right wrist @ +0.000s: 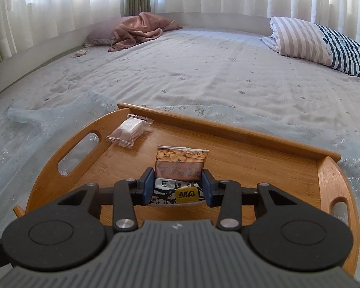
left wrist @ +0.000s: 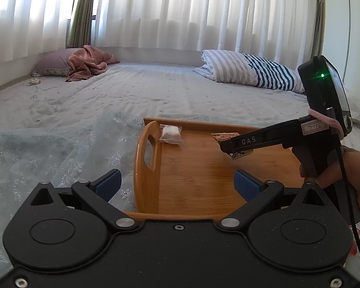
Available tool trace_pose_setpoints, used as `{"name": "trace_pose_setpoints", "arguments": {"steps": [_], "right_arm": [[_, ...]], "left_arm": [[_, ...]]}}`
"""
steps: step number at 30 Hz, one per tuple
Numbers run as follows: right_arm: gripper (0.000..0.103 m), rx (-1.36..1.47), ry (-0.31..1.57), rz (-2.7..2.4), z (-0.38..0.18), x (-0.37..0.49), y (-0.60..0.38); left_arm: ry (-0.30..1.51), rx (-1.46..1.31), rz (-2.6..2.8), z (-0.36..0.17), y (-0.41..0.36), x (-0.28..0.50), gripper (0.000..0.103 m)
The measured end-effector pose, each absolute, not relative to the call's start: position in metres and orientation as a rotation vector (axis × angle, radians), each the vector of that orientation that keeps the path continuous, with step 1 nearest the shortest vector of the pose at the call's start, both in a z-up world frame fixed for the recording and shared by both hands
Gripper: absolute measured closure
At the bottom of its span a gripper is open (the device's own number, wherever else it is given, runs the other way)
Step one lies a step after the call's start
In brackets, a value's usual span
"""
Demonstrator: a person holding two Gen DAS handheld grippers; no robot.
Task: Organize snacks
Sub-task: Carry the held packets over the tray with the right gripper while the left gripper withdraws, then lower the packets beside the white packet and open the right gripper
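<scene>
Far ahead of the left gripper (left wrist: 177, 182) and to its left, a crumpled pink blanket (left wrist: 88, 62) lies on a pillow at the far edge of the bed (left wrist: 156, 88), under white curtains (left wrist: 180, 12). This gripper's jaws stand wide apart with nothing between them; its left finger hangs over the bedspread and its right finger over the wooden tray (left wrist: 192, 180), so the tray's left wall with its handle slot sits between the two. Just ahead of it, in the tray's far left corner, lies a small clear-wrapped snack (left wrist: 171, 133).

Further right, over the tray's middle, the right gripper (right wrist: 178, 183) is held by a hand (left wrist: 352, 177). Its blue pads (right wrist: 148, 182) press on both sides of a peanut packet (right wrist: 180, 165), jaws at a middling width. The packet sticks out forward past the fingertips, its picture of peanuts at the far end and a yellow label between the fingers. Whether it touches the tray floor I cannot tell. The clear-wrapped snack lies ahead and to the left of this gripper, well apart from the packet.

Far ahead on the right, a striped pillow (right wrist: 324, 43) rests on the bed.
</scene>
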State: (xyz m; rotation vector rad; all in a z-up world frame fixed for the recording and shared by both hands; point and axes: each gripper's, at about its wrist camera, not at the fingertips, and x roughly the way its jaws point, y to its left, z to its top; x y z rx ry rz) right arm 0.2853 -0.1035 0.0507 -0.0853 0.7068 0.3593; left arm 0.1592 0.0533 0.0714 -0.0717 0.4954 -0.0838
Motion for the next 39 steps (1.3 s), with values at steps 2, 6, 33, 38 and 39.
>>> {"name": "trace_pose_setpoints", "arguments": {"steps": [2,6,33,38,39], "right_arm": [[0.057,-0.074,0.708,0.361,0.050,0.290,-0.103],[0.057,-0.082,0.719,0.359,0.046,0.298,-0.099],[0.056,-0.048,0.759,0.298,0.033,0.348,-0.058],[0.056,-0.021,0.759,0.287,0.032,0.353,-0.057],[0.056,-0.021,0.759,0.288,0.032,0.353,-0.056]], "left_arm": [[0.500,-0.073,-0.085,0.069,0.054,0.161,0.003],[0.517,-0.090,-0.109,0.064,0.055,0.164,0.003],[0.499,-0.062,-0.105,0.057,0.060,0.157,0.003],[0.507,-0.065,-0.109,0.057,0.059,0.157,0.003],[0.505,-0.064,-0.110,0.057,0.058,0.155,0.003]]}}
